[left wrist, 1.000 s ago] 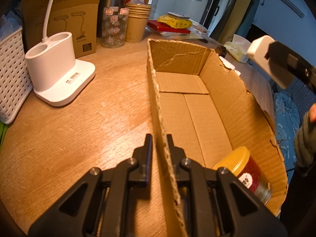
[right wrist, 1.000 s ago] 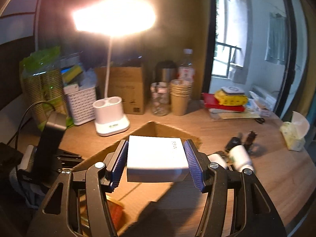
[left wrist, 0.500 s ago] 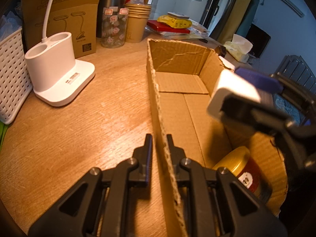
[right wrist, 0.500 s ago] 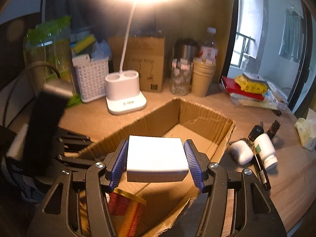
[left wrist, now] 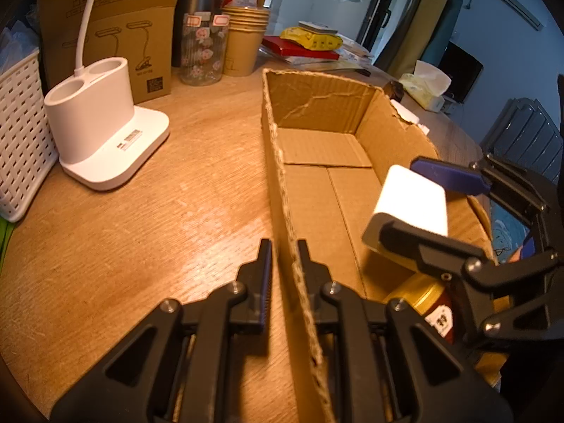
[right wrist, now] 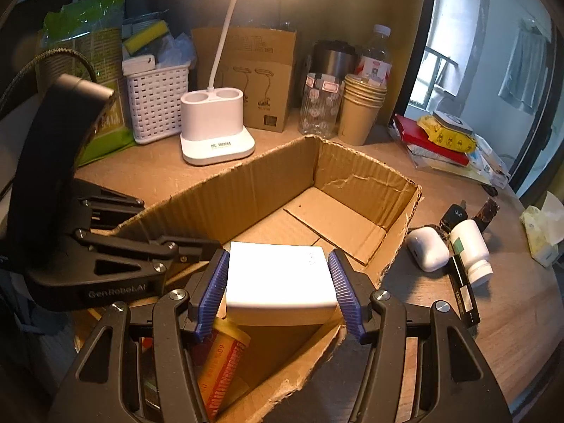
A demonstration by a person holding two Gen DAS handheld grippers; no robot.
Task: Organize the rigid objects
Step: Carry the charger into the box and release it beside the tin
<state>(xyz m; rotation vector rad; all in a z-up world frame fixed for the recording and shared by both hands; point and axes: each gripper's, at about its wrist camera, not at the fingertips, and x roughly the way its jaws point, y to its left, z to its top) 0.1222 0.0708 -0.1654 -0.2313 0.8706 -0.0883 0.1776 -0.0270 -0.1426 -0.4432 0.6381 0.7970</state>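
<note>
An open cardboard box (left wrist: 317, 162) (right wrist: 352, 183) lies on the wooden table. My left gripper (left wrist: 283, 250) is shut on the box's near side wall. My right gripper (right wrist: 278, 278) is shut on a white square box (right wrist: 278, 282), held over the box's inside; it also shows in the left wrist view (left wrist: 412, 204). A red can with a yellow lid (left wrist: 428, 303) (right wrist: 222, 359) lies in the box's near end, under the white box.
A white lamp base (left wrist: 102, 141) (right wrist: 215, 130), a white basket (right wrist: 155, 102), a lamp carton (right wrist: 253, 74), a jar (right wrist: 320, 105) and paper cups (right wrist: 363, 112) stand behind. An earbud case (right wrist: 428, 248), a white pill bottle (right wrist: 470, 246), keys (right wrist: 454, 215) and tissues (right wrist: 543, 229) lie right of the box.
My right gripper has come down and forward with the white box, from above the box's rim to low over its inside. The left gripper has not moved.
</note>
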